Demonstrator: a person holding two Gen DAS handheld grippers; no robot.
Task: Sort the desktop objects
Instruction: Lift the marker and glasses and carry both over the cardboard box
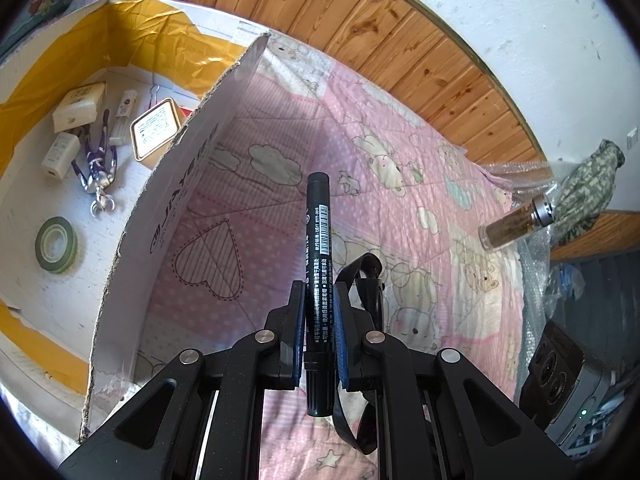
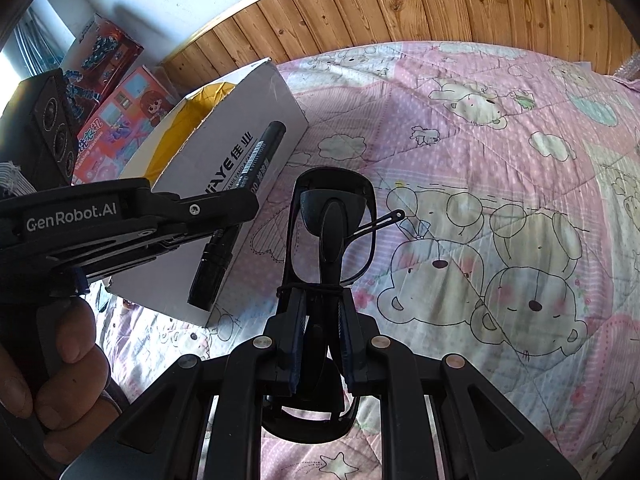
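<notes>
My left gripper (image 1: 319,286) is shut on a black marker pen (image 1: 318,240), which sticks out forward past the fingertips, its cap end behind the pads. It hangs beside the right wall of an open white cardboard box (image 1: 172,208). My right gripper (image 2: 321,294) is shut on folded black glasses (image 2: 334,216) held just above the pink quilt (image 2: 500,152). In the right wrist view the left gripper (image 2: 240,200) comes in from the left with the marker (image 2: 212,268) in front of the box (image 2: 280,96). The glasses (image 1: 366,276) also show behind the left gripper's right finger.
Inside the box lie a green tape roll (image 1: 56,244), a purple figure (image 1: 98,164), a tin (image 1: 154,128) and small white packs (image 1: 80,106). A vial with brown contents (image 1: 516,220) lies at the quilt's right edge. A black hairpin (image 2: 384,220) rests on the quilt. Toy boxes (image 2: 116,120) stand behind.
</notes>
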